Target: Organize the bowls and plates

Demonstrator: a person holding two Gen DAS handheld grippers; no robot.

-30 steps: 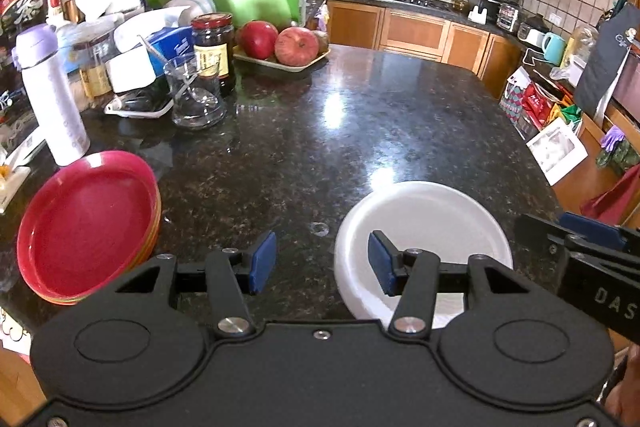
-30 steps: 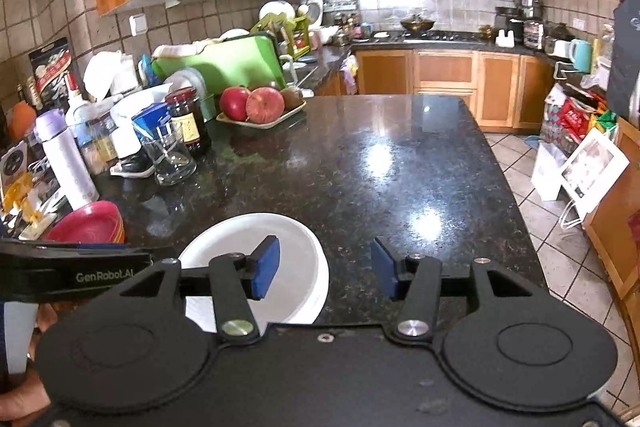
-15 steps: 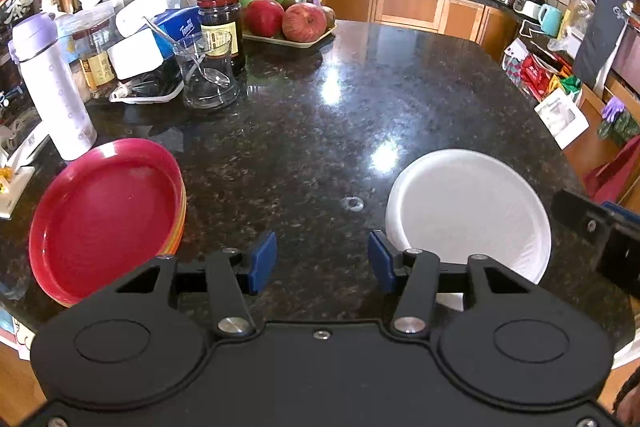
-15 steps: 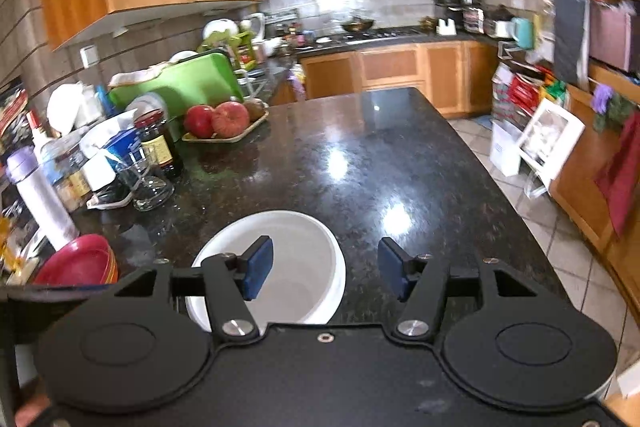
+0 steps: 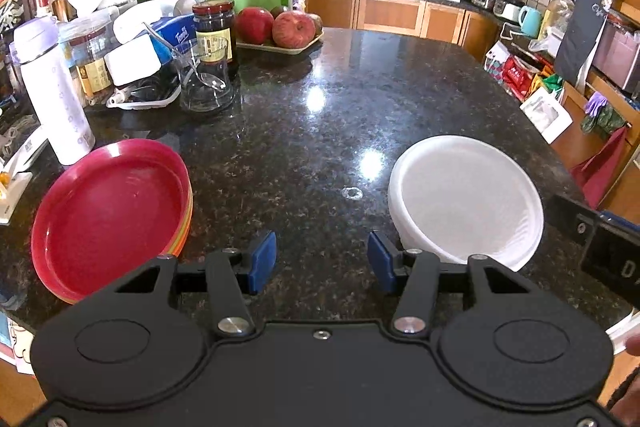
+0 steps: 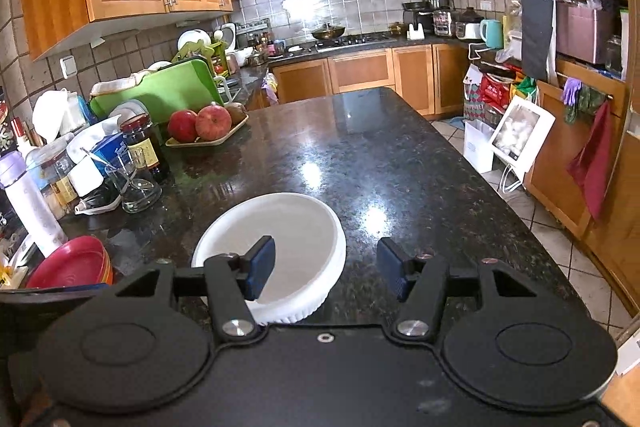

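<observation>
From the left wrist camera, the left gripper (image 5: 322,261) hangs over the dark granite counter (image 5: 320,131) with its blue pads (image 5: 262,261) standing apart and nothing between them, only bare stone below. To its left sits a stack of plates (image 5: 110,213), the top one red with orange edges showing beneath it, close to the near counter edge. To its right lies a white bowl (image 5: 466,197), its near rim just beyond the right-hand pad. Between the stack and the bowl the counter is open. Behind the plates stands a white bottle (image 5: 54,95) with a lilac cap, then a glass (image 5: 206,77) with a spoon in it, a dark jar (image 5: 214,27) and a tray of apples (image 5: 280,29).

From the right wrist camera, the right gripper (image 6: 326,269) is also spread, holding nothing. Its left pad (image 6: 260,267) shows in front of the white bowl (image 6: 296,227), while the right pad is over bare counter (image 6: 380,155); whether the pad touches the bowl cannot be told. The plates (image 6: 74,263) sit at the far left, partly cut off by the other tool's black body. A green board (image 6: 164,95) leans behind the apples (image 6: 202,123).
</observation>
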